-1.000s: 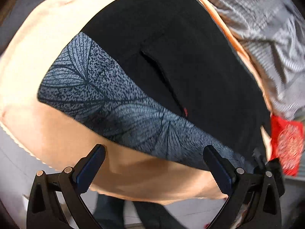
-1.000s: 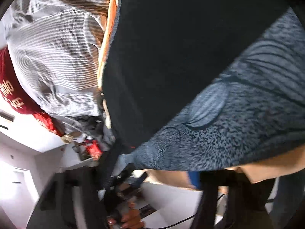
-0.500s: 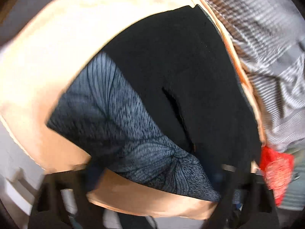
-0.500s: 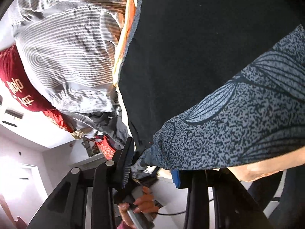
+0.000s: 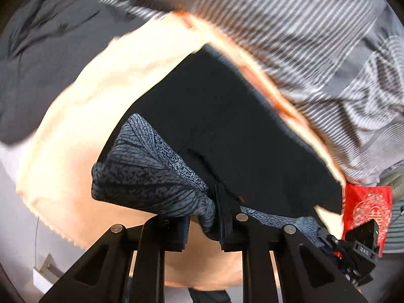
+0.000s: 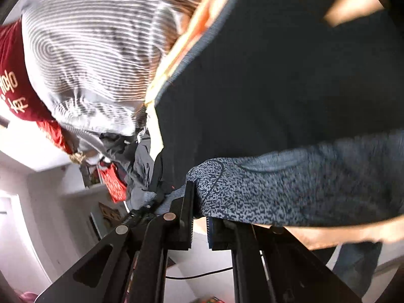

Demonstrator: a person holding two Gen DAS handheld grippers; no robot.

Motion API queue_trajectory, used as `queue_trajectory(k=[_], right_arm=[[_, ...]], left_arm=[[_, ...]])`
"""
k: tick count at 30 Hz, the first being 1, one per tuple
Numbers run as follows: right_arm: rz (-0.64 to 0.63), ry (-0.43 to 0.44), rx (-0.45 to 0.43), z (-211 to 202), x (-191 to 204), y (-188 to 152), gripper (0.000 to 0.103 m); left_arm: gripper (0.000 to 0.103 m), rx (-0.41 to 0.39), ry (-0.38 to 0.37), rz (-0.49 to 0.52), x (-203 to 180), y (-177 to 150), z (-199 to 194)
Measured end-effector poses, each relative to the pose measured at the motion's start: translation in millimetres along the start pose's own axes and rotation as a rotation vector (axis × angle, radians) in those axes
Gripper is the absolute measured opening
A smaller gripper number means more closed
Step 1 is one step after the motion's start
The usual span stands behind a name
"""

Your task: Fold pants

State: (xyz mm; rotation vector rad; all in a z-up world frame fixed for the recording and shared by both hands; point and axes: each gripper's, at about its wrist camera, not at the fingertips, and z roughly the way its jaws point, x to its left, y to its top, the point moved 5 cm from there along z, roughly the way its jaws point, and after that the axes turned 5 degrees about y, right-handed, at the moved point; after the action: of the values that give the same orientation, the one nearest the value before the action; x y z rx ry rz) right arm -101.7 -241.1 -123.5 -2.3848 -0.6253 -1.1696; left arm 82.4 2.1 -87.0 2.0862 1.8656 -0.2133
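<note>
pants [image 5: 227,126] patterned hem pinched in both grippers' fingers, left [image 5: 202,217] closing; right [image 6: 199,217] clamped; peach cloth [image 5: 101,126] beneath

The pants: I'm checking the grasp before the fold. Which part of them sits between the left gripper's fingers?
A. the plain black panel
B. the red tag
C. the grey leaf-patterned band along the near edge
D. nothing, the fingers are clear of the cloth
C: in the left wrist view the closing left gripper has the bunched grey patterned band of the pants gathered between its fingers.
</note>
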Motion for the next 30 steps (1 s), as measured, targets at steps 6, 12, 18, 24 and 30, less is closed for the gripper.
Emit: queue_trajectory(k=[6,12,18,24,30], right_arm=[[-0.077,-0.045,0.061,3.9,32.7,76.0,0.009],[-0.058,-0.082,0.116,37.0,22.9,149.4,0.009],[0.030,-0.109,0.157,76.3,-12.3,215.9,0.012],[0.039,-0.123,0.188,94.2,-19.9,239.8,0.038],[-0.150,-0.142,0.201,84.1,26.4,236.0,0.068]], left_arm=[[0.019,-0.081,0.014,0.084,-52.4,70.5,8.4],[0.019,-0.085,0.094,0.096,-69.9,129.3,68.9],[0.039,-0.099,0.217,0.096,-78.1,155.5,118.8],[0.049,-0.144,0.254,0.075,-76.5,169.1,101.5],[0.066,-0.217,0.372,0.165,-86.0,165.8,66.9]])
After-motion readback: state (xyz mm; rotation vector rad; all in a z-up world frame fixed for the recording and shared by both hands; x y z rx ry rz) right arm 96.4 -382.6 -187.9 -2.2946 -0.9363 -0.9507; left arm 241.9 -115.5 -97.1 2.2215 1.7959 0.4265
